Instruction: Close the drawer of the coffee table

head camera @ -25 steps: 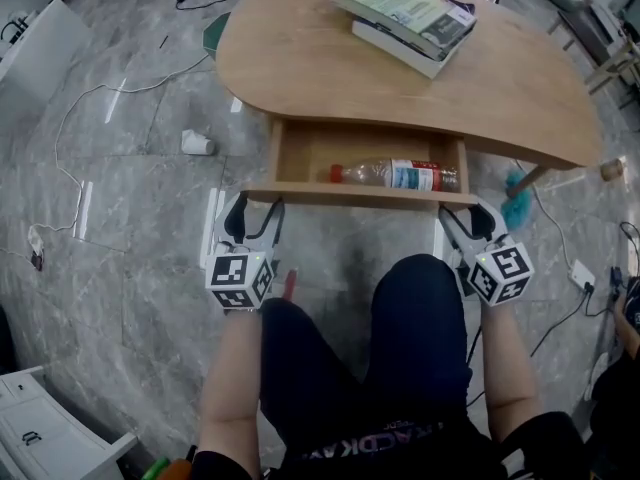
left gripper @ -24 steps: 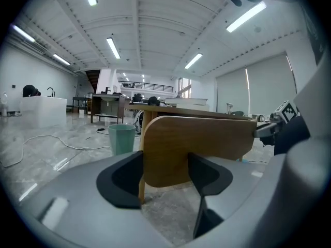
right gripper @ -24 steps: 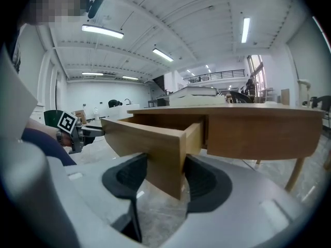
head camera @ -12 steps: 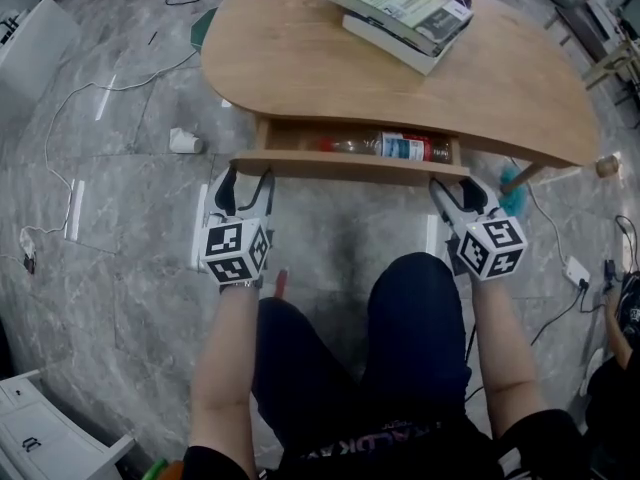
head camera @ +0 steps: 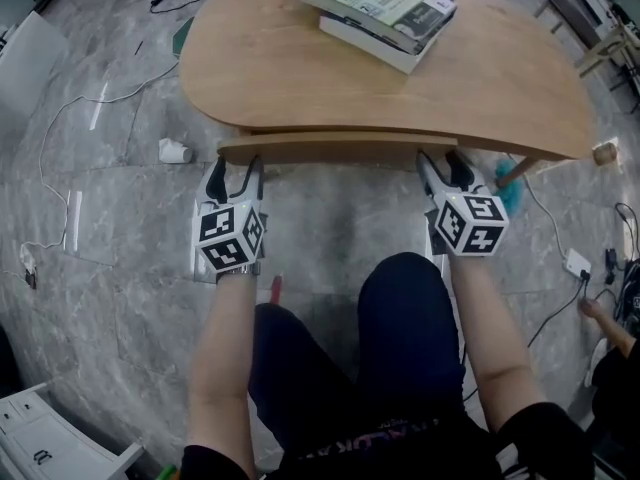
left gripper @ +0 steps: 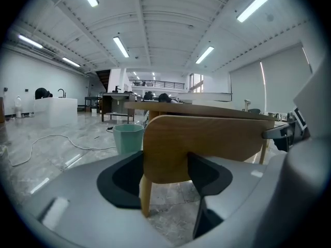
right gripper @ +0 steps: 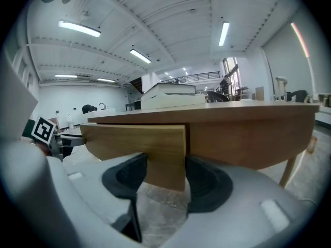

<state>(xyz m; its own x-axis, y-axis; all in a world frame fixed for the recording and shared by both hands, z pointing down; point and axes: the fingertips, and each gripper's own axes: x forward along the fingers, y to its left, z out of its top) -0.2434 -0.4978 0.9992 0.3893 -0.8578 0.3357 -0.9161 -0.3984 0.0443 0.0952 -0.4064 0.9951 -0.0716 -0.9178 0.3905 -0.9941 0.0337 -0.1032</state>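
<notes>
The wooden coffee table (head camera: 300, 73) fills the top of the head view. Its drawer is pushed almost fully under the top, and only the drawer front (head camera: 330, 149) shows as a thin strip. My left gripper (head camera: 232, 164) straddles the left end of that front. In the left gripper view the panel (left gripper: 207, 138) fills the gap between the dark pads of the left gripper (left gripper: 165, 172). My right gripper (head camera: 445, 158) holds the right end the same way. The panel (right gripper: 139, 138) also sits tight between the pads of the right gripper (right gripper: 165, 175). The drawer's inside is hidden.
Two stacked books (head camera: 380, 8) lie on the table top. A white cup (head camera: 173, 151), loose cables, a teal brush (head camera: 515, 193) and a power strip (head camera: 578, 263) lie on the marble floor. A teal bin (left gripper: 128, 137) stands beyond the table. The person's legs are below the grippers.
Both grippers moved toward the table with the drawer front between their jaws. The drawer slid in, and the bottle inside it is no longer visible.
</notes>
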